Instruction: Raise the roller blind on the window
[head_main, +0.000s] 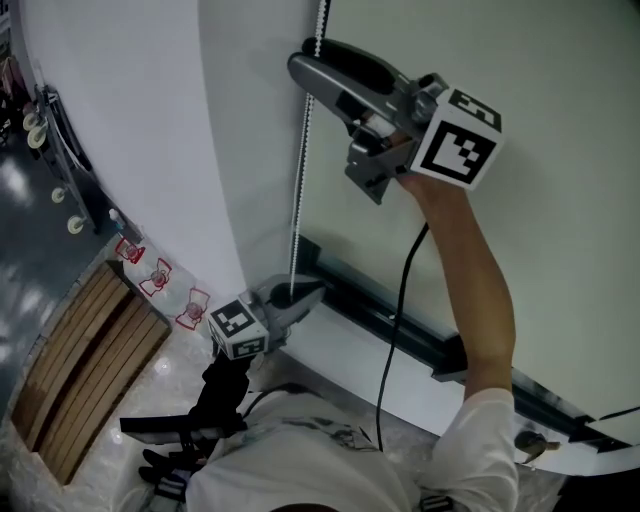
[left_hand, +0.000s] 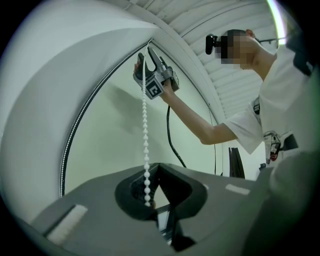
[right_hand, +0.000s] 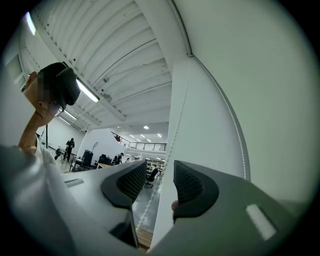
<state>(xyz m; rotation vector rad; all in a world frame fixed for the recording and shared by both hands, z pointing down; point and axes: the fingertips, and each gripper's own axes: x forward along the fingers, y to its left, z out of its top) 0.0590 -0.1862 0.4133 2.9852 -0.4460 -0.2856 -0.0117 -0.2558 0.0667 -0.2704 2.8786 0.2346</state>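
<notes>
Left gripper (left_hand: 150, 203) pinches white beaded chain (left_hand: 145, 135); right gripper (right_hand: 155, 182) (ribbed pads (right_hand: 188, 183)) gapes around it

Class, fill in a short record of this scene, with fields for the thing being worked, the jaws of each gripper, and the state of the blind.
Thing worked: white bead chain, hanging beside the roller blind
Left gripper: held low, jaws shut on the bead chain
Right gripper: held high, jaws open, with the chain running between them but not pinched
Blind: down over the window
</notes>
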